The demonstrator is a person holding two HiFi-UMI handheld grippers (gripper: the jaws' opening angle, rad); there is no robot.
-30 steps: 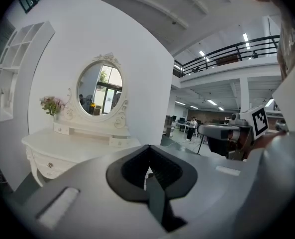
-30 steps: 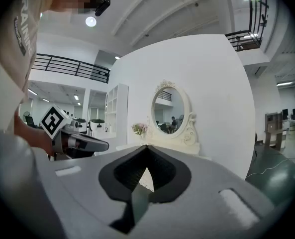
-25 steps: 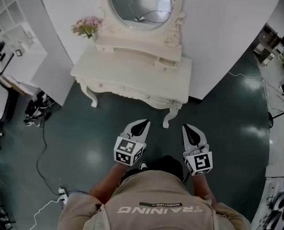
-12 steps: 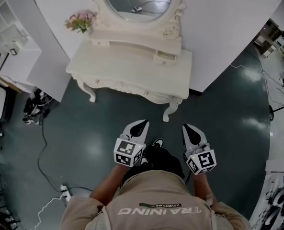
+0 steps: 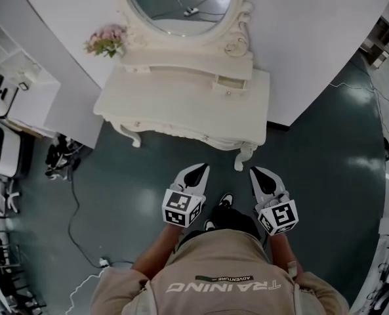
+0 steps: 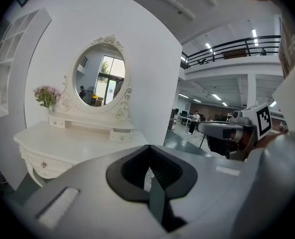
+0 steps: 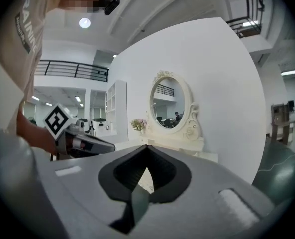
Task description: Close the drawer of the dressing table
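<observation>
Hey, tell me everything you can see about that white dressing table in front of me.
The dressing table is cream-white, seemingly painted wood, with carved scrollwork and curved legs. An oval mirror stands upright at its back above a low shelf unit, whose small right-hand drawer is pulled out. Knobbed drawers line the front. It stands on the dark floor against a white curved wall; pink flowers sit at its left rear.

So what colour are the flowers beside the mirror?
Pink flowers with some green leaves, clearest in the head view.
</observation>
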